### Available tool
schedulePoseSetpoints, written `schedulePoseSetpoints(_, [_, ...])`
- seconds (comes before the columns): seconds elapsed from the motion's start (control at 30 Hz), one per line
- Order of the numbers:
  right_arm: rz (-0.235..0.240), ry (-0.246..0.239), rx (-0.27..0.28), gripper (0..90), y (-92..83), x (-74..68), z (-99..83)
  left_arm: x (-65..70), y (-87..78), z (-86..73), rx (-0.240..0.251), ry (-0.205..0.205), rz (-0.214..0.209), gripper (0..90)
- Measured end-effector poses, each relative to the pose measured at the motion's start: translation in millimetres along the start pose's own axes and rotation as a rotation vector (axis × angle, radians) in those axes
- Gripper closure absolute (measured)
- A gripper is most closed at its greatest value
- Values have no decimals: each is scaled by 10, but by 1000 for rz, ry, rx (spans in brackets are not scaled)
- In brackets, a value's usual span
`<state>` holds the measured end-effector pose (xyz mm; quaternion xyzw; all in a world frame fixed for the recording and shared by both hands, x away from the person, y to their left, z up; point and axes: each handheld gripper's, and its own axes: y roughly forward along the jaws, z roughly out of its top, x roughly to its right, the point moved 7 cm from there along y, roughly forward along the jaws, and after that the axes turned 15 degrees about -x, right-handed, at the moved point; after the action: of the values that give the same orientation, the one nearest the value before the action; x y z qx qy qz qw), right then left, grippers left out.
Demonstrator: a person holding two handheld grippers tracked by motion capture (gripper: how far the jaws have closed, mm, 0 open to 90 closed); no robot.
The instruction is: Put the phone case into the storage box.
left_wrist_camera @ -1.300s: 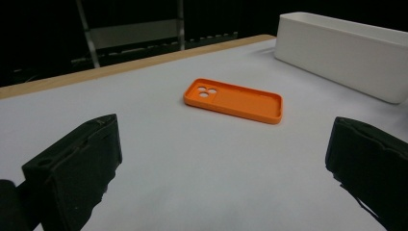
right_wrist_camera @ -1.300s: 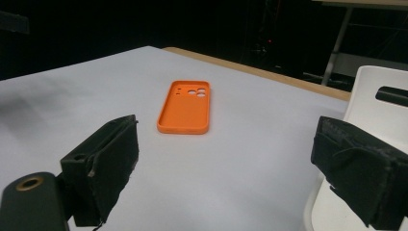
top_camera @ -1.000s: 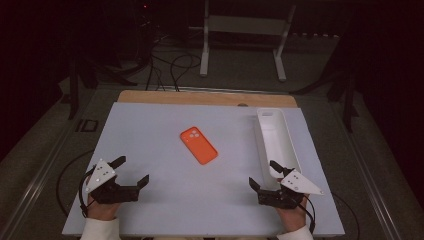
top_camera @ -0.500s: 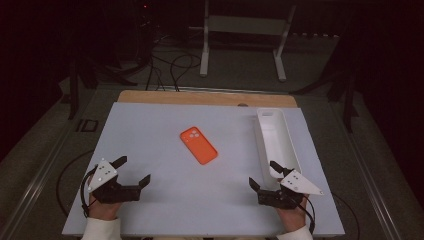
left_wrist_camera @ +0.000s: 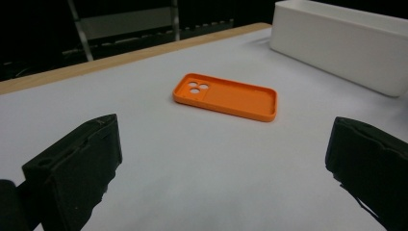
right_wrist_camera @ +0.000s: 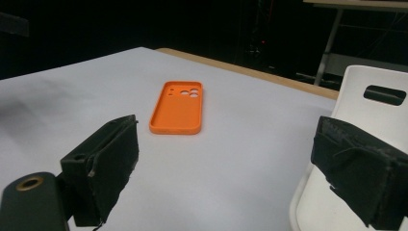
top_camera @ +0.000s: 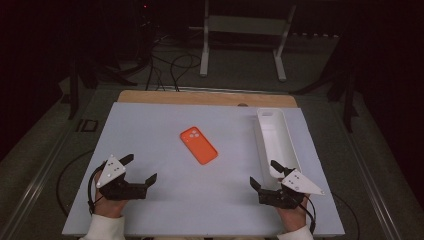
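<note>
An orange phone case (top_camera: pixel 199 145) lies flat in the middle of the white table top (top_camera: pixel 150 130), inner side up, camera holes toward the far end. It also lies ahead of the jaws in the left gripper view (left_wrist_camera: pixel 226 96) and in the right gripper view (right_wrist_camera: pixel 178 107). My left gripper (top_camera: pixel 141 169) rests near the front left edge, open and holding nothing. Near the front right sits my right gripper (top_camera: pixel 265 173), open too, its jaws just short of the near end of a long white tray (top_camera: pixel 277 140). Both grippers stand well apart from the case.
The white tray (left_wrist_camera: pixel 337 43) runs along the table's right side, and its near end (right_wrist_camera: pixel 370 110) is close to the right jaw. A wooden strip (top_camera: pixel 210 97) edges the far side. Behind the table stand a metal frame (top_camera: pixel 240 40) and floor cables (top_camera: pixel 175 62).
The left gripper has shifted slightly on the table near the front left. The right gripper, the case and the tray have stayed where they were.
</note>
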<state>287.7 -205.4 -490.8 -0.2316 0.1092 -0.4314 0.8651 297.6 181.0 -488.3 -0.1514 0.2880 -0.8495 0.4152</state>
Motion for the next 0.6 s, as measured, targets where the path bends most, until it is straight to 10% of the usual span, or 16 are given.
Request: schedulePoseSetpoints(0.6, [-1,-1,-6,93,4,-4,-3,-12,213,176,-42,7,10,0])
